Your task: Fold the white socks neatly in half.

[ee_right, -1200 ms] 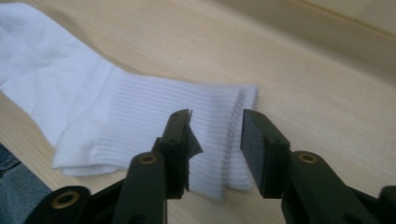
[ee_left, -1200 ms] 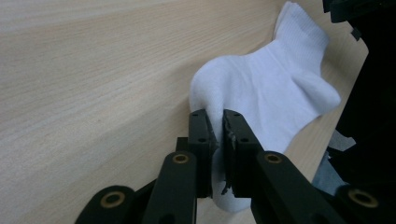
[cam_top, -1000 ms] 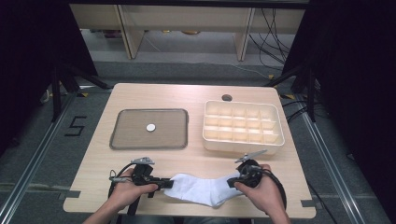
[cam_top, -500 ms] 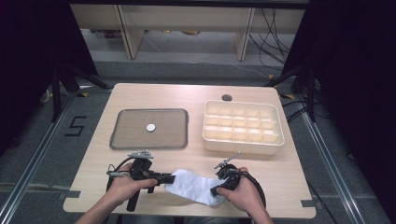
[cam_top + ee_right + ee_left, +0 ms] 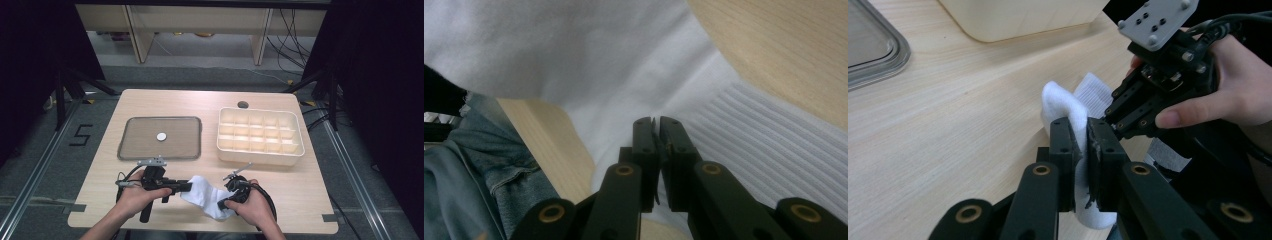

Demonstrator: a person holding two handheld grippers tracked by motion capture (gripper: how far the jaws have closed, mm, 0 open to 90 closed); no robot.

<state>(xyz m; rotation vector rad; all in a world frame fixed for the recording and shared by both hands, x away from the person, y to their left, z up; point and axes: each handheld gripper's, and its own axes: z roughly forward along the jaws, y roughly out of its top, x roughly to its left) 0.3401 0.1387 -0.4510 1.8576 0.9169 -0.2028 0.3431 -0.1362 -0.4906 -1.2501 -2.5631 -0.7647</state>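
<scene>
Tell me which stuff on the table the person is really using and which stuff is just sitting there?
Being used:
- white sock, near the table's front edge
- left gripper, shut on one end of the sock
- right gripper, at the sock's other end

Just sitting there:
- grey tray with a small white disc in it
- cream divided box

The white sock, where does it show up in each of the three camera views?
High view: the white sock lies near the front table edge, between the left gripper and the right gripper.
Left gripper view: centre, pinched between that gripper's jaws, the right gripper just behind it.
Right gripper view: across the top and right, ribbed cuff at the right, beyond the near-shut jaws.
Shared landmark: the wooden table under the sock.
</scene>
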